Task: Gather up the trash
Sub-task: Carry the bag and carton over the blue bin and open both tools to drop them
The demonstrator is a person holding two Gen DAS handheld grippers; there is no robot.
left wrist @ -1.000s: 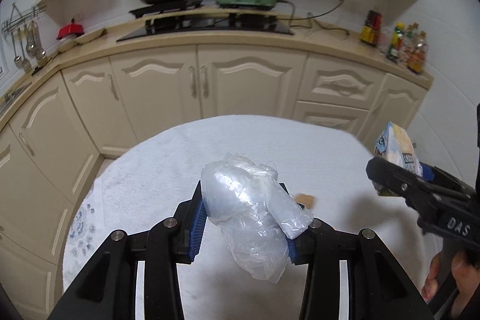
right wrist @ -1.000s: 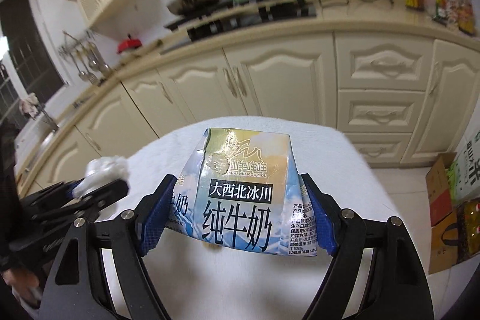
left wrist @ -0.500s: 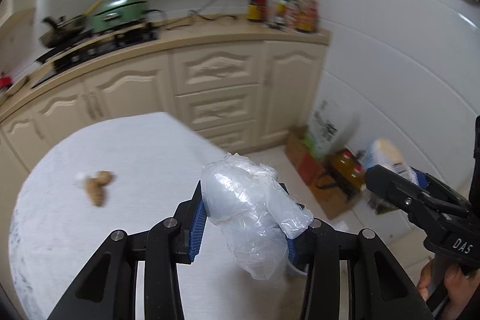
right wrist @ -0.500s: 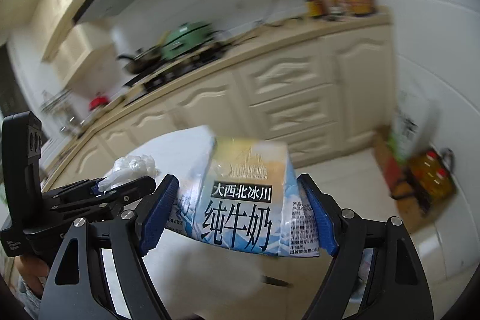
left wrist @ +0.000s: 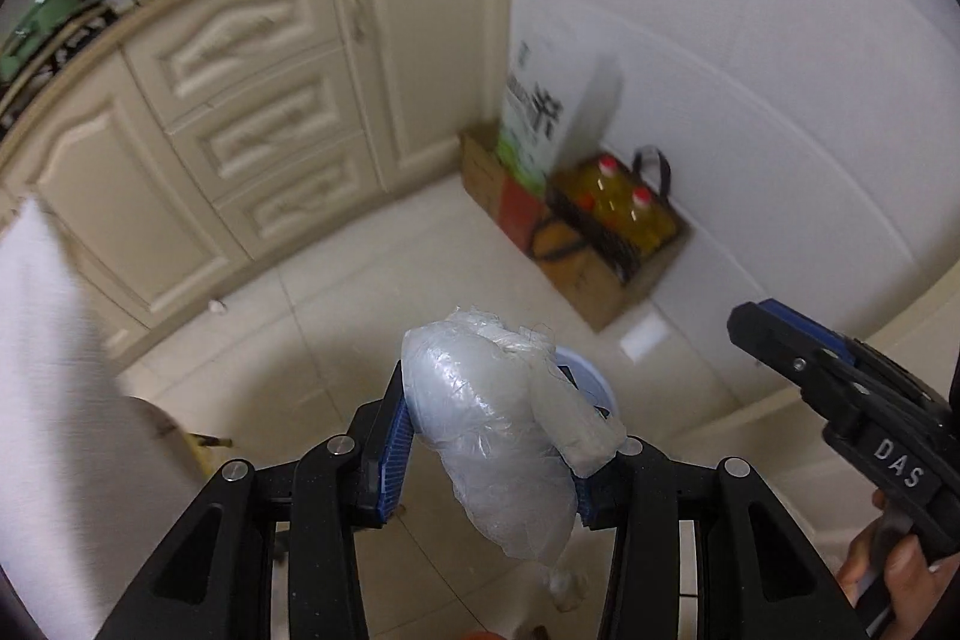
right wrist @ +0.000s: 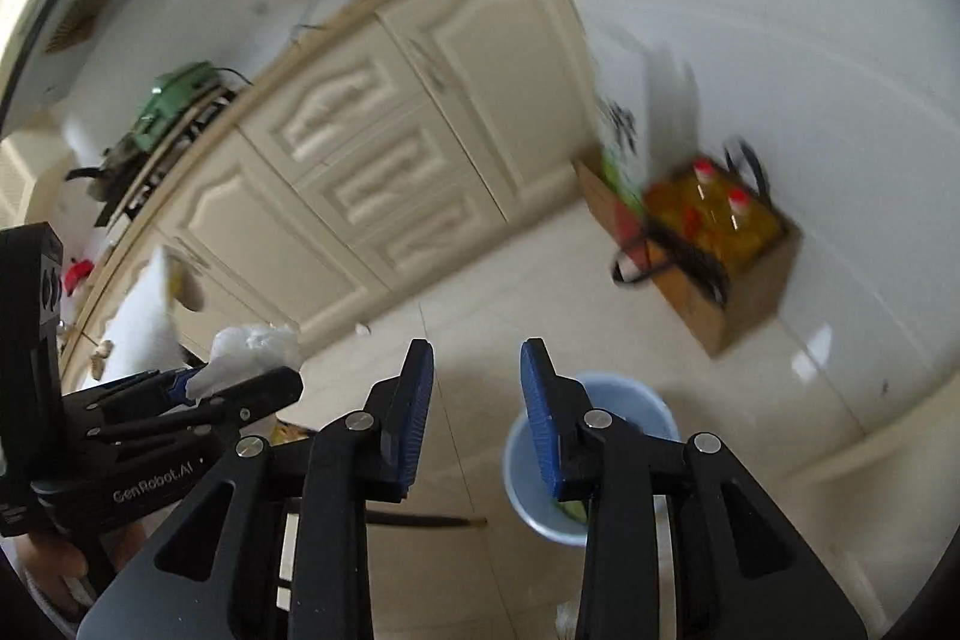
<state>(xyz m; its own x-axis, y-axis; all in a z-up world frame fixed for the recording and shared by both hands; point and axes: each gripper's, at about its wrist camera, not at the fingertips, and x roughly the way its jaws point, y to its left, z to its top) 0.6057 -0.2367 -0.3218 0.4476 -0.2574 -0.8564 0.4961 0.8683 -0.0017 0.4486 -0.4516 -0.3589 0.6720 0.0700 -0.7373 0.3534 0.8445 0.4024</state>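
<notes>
a pale blue bin (right wrist: 624, 403) stands on the tiled floor (right wrist: 480, 316) in the lower middle of the right wrist view, its mouth partly hidden behind the right finger; something green lies at its bottom, too small to name. in the left wrist view only a sliver of its rim (left wrist: 591, 376) shows behind the crumpled plastic bag (left wrist: 504, 436). toward the right of both views an open cardboard box (right wrist: 756, 292) sits against the white wall and holds two yellow oil bottles (right wrist: 720, 214) with red caps in a black-handled bag, with a green and white sack (left wrist: 534, 124) standing just beside it.

the left gripper (left wrist: 489, 454) is clenched on the one plastic bag, which bulges above and droops below its blue pads. the right gripper (right wrist: 477, 412) has nothing between its two blue pads and its jaws are closing; it hangs over the floor with the bin just behind its right finger.

cream cabinets (right wrist: 384, 172) run along the upper left, and a white-covered table edge (left wrist: 54, 370) fills the left of the left wrist view. bare floor lies open between cabinets, box and bin.
</notes>
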